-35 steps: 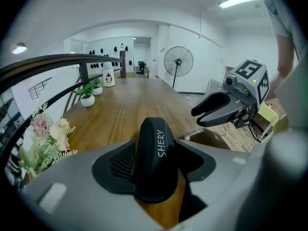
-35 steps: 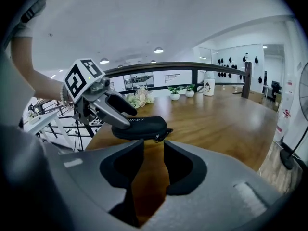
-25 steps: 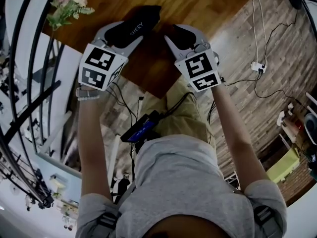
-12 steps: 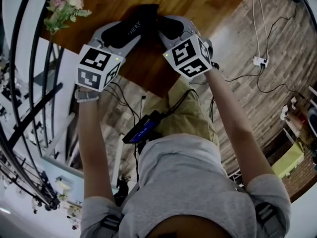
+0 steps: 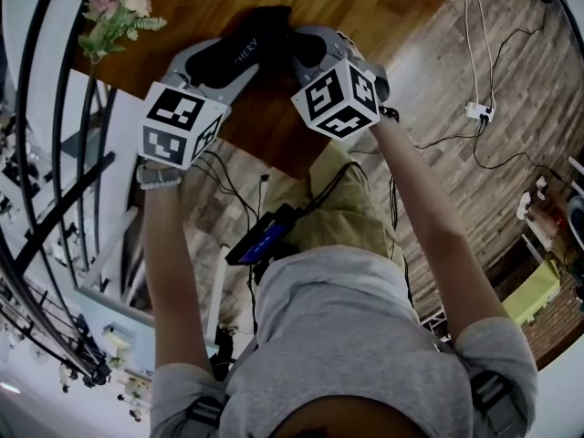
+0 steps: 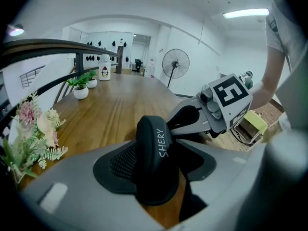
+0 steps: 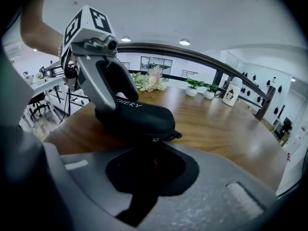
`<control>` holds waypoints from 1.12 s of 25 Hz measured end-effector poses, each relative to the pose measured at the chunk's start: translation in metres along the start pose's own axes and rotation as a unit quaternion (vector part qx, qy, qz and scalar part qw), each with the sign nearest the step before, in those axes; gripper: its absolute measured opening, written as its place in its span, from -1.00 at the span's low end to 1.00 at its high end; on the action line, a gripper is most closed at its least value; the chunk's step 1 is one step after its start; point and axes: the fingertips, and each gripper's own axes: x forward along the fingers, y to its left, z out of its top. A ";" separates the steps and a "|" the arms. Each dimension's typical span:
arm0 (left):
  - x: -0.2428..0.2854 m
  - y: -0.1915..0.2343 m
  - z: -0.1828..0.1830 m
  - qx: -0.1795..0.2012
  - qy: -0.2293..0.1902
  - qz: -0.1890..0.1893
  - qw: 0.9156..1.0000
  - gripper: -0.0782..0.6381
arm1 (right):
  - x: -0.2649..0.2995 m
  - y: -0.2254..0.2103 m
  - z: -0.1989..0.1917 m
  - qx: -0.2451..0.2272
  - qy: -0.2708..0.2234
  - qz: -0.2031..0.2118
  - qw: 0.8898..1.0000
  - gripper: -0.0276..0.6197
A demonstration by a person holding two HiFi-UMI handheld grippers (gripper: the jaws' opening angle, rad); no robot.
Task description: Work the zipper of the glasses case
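A black glasses case marked SHERY lies near the front edge of the wooden table. My left gripper is shut on the case, whose body fills the space between its pads. In the right gripper view the case lies just ahead, with its small zipper pull sticking out at the near end. My right gripper is closing at that end. A thin gap still shows between its pads, and the pull sits at their tips. The right gripper also shows in the left gripper view.
Pink artificial flowers stand at the table's left end. Small potted plants and a white penguin figure sit farther along the table. A curved dark railing runs behind the table. Cables lie on the floor at right.
My right gripper has swung left up to the end of the case and its jaws have narrowed. The left gripper has kept hold of the case and stayed put.
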 end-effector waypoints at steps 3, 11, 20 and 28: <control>0.001 -0.001 0.000 0.003 0.004 0.002 1.000 -0.04 | -0.002 -0.002 -0.002 0.022 -0.002 0.005 1.000 -0.90; 0.003 0.002 -0.002 0.005 0.011 0.009 1.000 -0.04 | -0.001 0.001 -0.002 0.040 -0.004 0.024 0.999 -0.91; 0.005 0.004 -0.001 0.004 0.010 0.006 1.000 -0.04 | -0.002 0.020 -0.001 0.033 -0.008 0.040 0.999 -0.91; 0.007 0.007 -0.001 0.003 0.002 -0.001 1.000 -0.03 | 0.000 0.048 0.004 0.015 -0.016 0.054 0.998 -0.91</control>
